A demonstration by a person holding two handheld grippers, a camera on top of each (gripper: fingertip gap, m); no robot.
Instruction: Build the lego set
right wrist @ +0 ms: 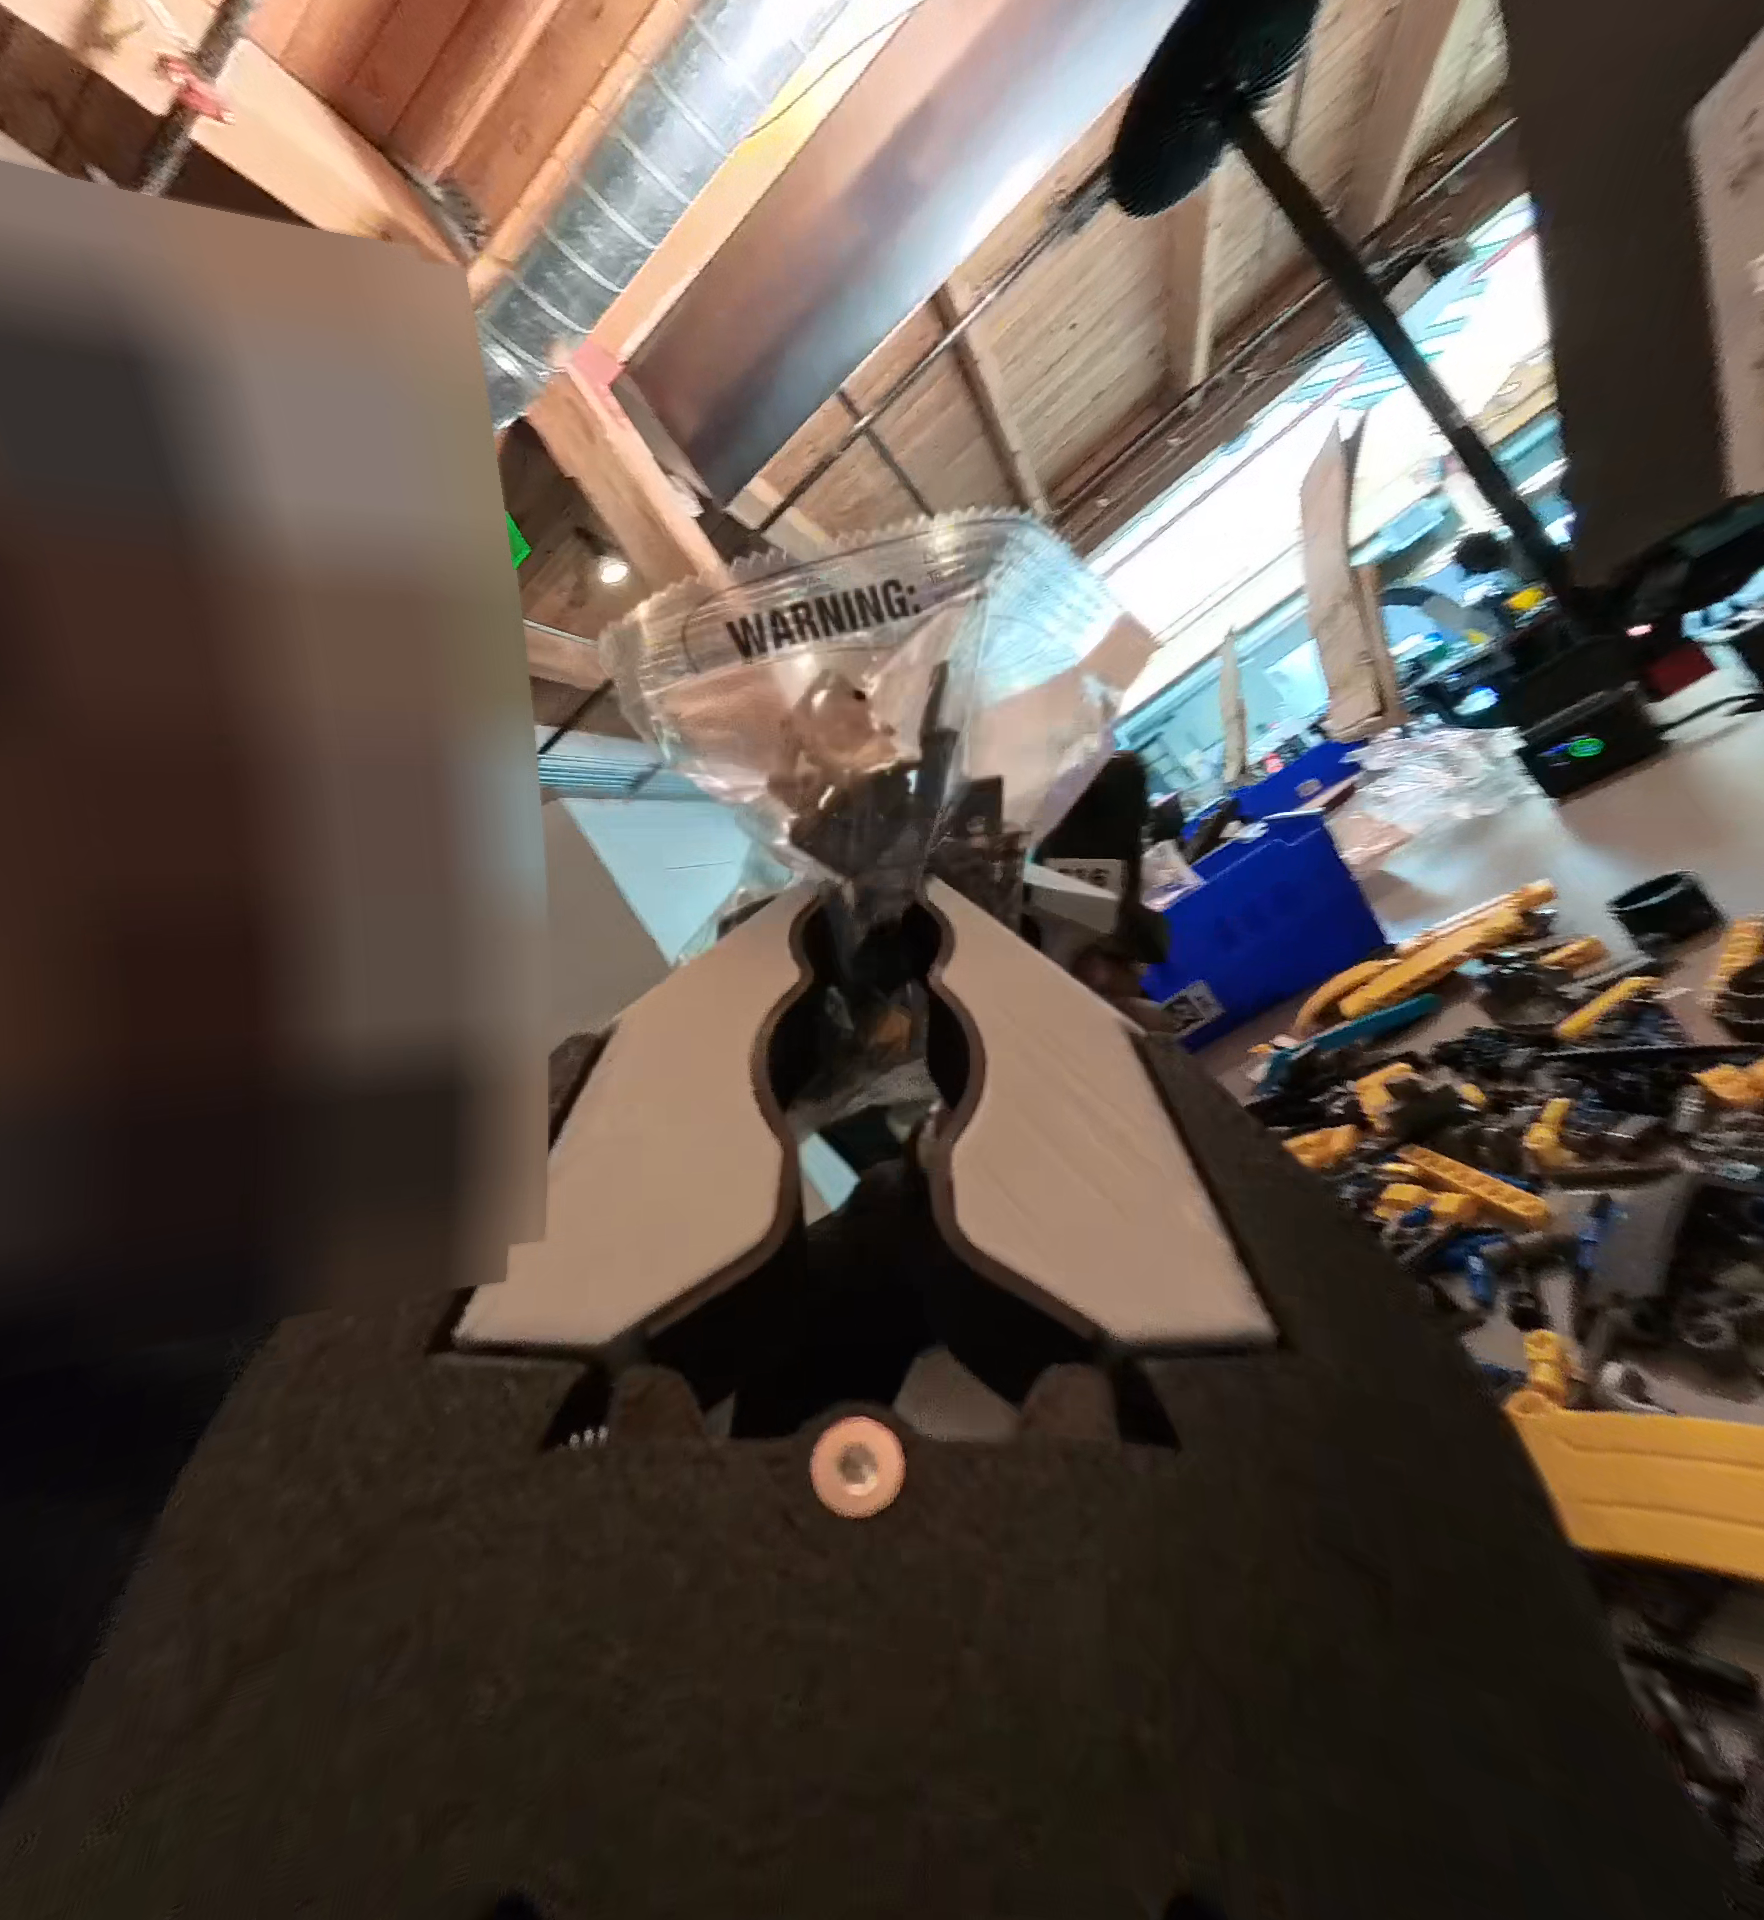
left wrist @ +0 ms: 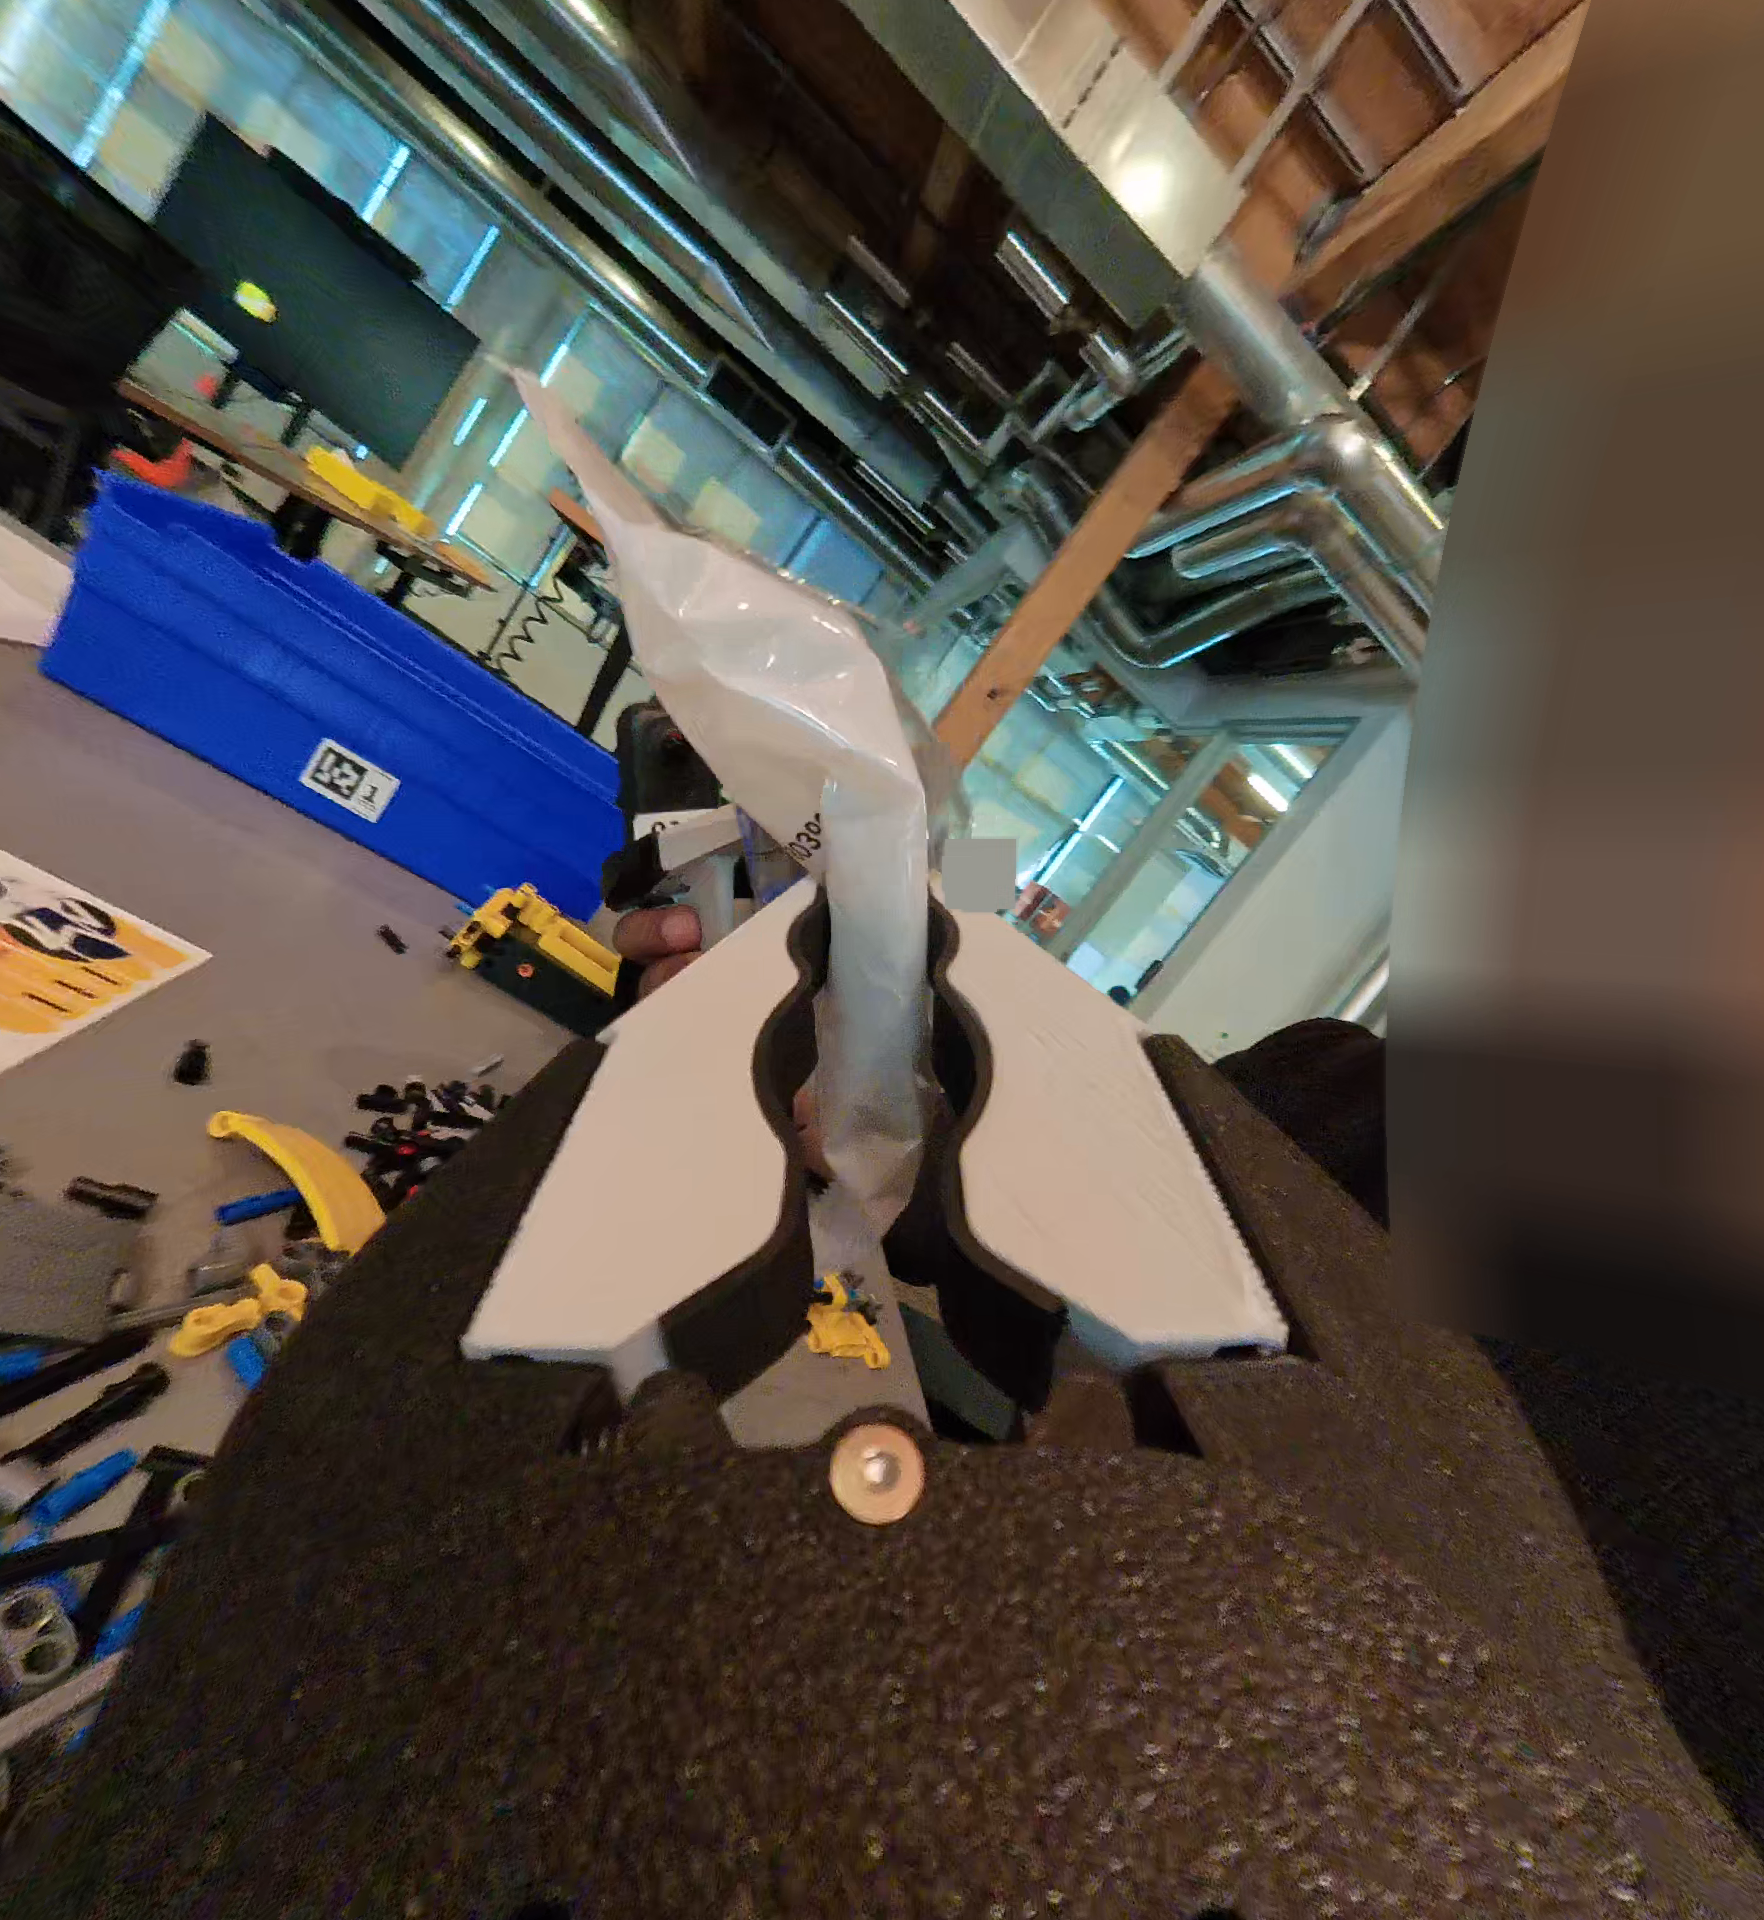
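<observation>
My left gripper [left wrist: 876,914] is shut on a whitish, crumpled plastic bag [left wrist: 753,665] that stands up from between its white fingers [left wrist: 691,1122], lifted above the grey table [left wrist: 234,883]. My right gripper [right wrist: 873,909] is shut on a clear plastic bag [right wrist: 857,686] with black print and small dark pieces inside; the bag bulges above the fingertips. The other gripper shows just behind each bag in both views, partly hidden, with a hand [left wrist: 654,935] on it. Both grippers point upward toward the ceiling.
A blue bin [left wrist: 317,665] with a square marker stands on the table; it also shows in the right wrist view [right wrist: 1262,914]. Loose yellow, blue and black building pieces [left wrist: 265,1174] [right wrist: 1480,1122] lie scattered. A printed sheet [left wrist: 26,956] lies at left. A yellow panel [right wrist: 1688,1496] is near right. About 9 cm separates my left fingertips from my right. It is some 15 cm from my right tips to the yellow panel [right wrist: 1688,1496]. It turns up in the left wrist view [left wrist: 307,1174] as well.
</observation>
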